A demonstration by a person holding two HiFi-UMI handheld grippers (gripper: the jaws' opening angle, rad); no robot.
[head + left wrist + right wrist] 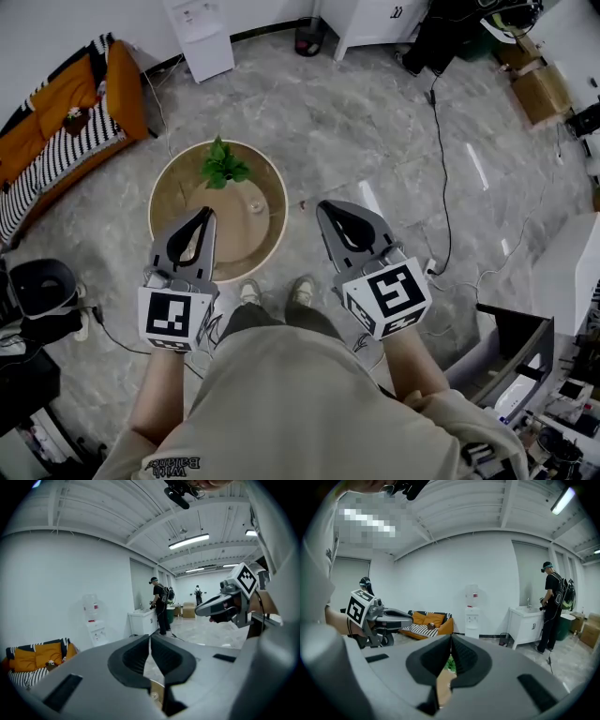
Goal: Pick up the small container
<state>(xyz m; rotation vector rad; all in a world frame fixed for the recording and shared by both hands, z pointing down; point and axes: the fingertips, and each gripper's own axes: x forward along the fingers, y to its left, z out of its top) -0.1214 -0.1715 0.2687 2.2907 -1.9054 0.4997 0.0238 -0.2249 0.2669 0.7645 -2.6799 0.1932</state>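
Observation:
A small pale container (pixel 255 207) stands on a round wooden table (pixel 274 246), right of a green potted plant (pixel 222 165). My left gripper (pixel 204 213) hovers over the table's near left part, shut and with nothing in it; its tip is a little left of the container. In the left gripper view its jaws (pixel 150 637) meet along a thin line. My right gripper (pixel 324 207) hangs over the floor just right of the table, also shut and holding nothing (pixel 451 637). Each gripper shows in the other's view: the right gripper (pixel 206 611) and the left gripper (pixel 409 617).
An orange and striped sofa (pixel 66 122) lies at the left, a water dispenser (pixel 202 33) and a white cabinet (pixel 375 23) at the back. A black cable (pixel 441 169) runs over the floor on the right. A person (pixel 551 609) stands by the cabinet.

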